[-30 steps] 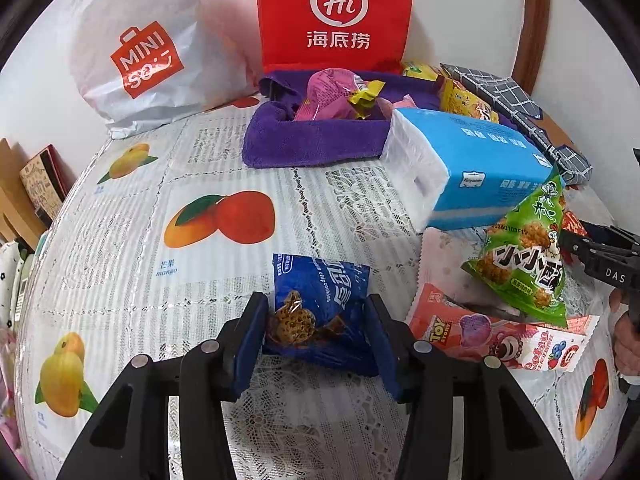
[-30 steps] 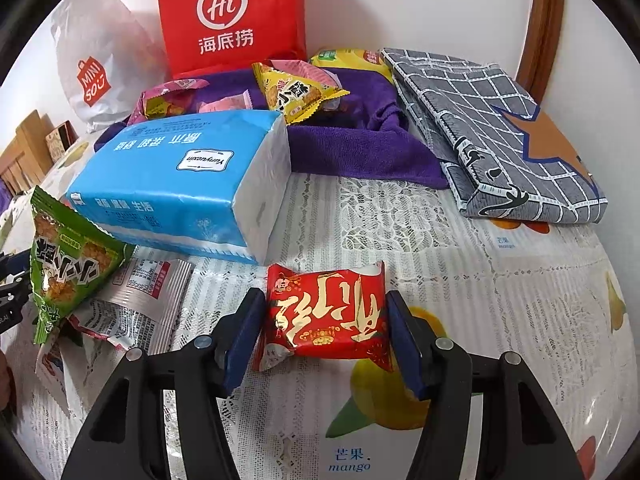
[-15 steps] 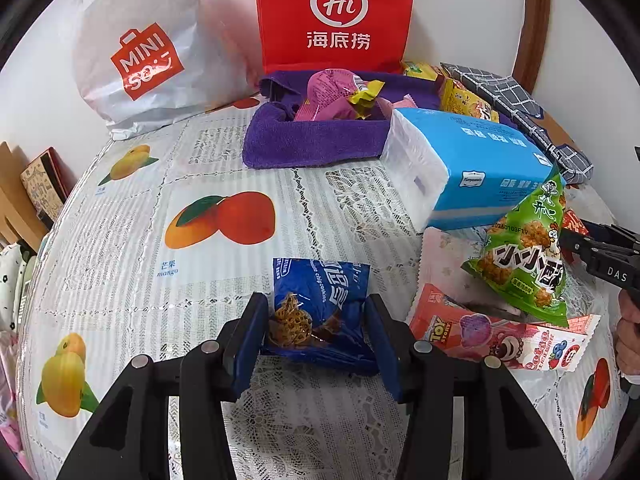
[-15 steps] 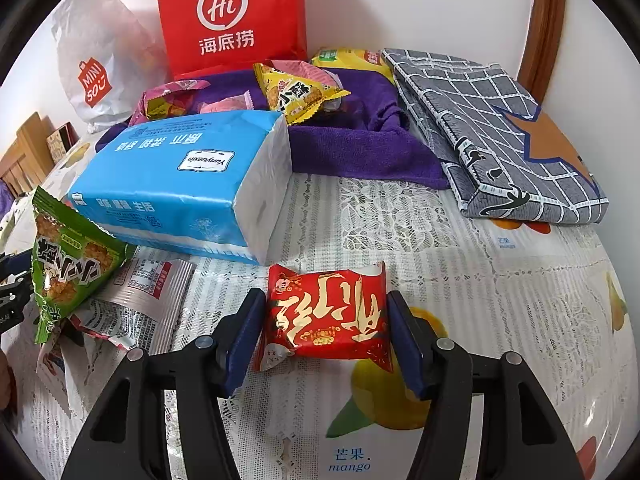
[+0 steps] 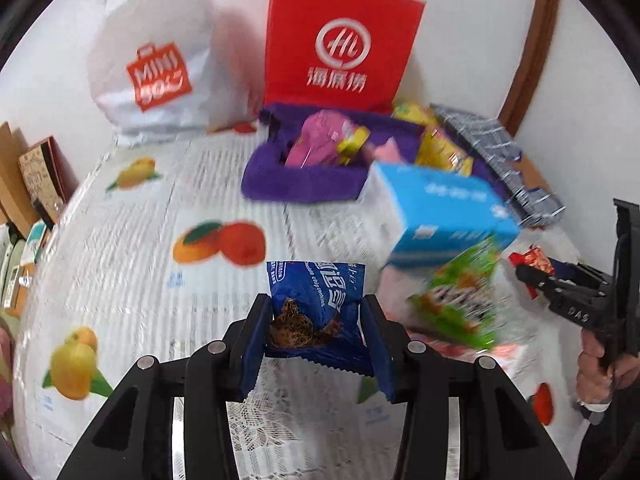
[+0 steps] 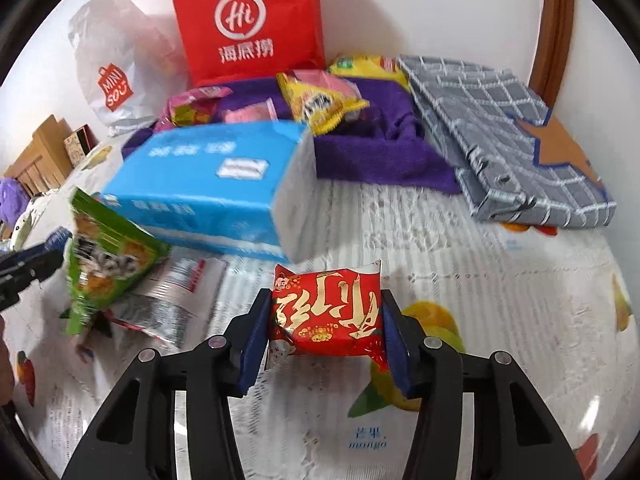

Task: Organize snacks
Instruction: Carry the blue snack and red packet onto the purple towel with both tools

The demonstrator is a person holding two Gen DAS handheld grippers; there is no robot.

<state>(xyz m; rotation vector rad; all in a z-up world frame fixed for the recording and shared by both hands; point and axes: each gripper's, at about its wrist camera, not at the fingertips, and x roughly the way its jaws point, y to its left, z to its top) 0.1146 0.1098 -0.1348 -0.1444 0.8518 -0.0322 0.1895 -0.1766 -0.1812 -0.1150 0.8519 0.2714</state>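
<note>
My left gripper (image 5: 316, 332) is shut on a blue chip-cookie packet (image 5: 318, 308) and holds it lifted above the fruit-print tablecloth. My right gripper (image 6: 326, 328) is shut on a red snack packet (image 6: 326, 312) with gold characters, also lifted. The right gripper with its red packet shows at the right edge of the left wrist view (image 5: 536, 268). A purple towel tray (image 5: 304, 184) at the back holds pink and yellow snack packets (image 6: 320, 100). A green snack bag (image 6: 104, 256) leans on flat packets (image 6: 176, 296) by a blue tissue pack (image 6: 216, 184).
A red Hi bag (image 5: 340, 40) and a white Miniso bag (image 5: 156, 68) stand against the back wall. A folded grey checked cloth (image 6: 496, 136) lies at the back right. Boxes (image 5: 32, 176) stand beyond the table's left edge.
Both grippers have risen and tilted, lifting their packets off the tablecloth. The views are now motion-blurred.
</note>
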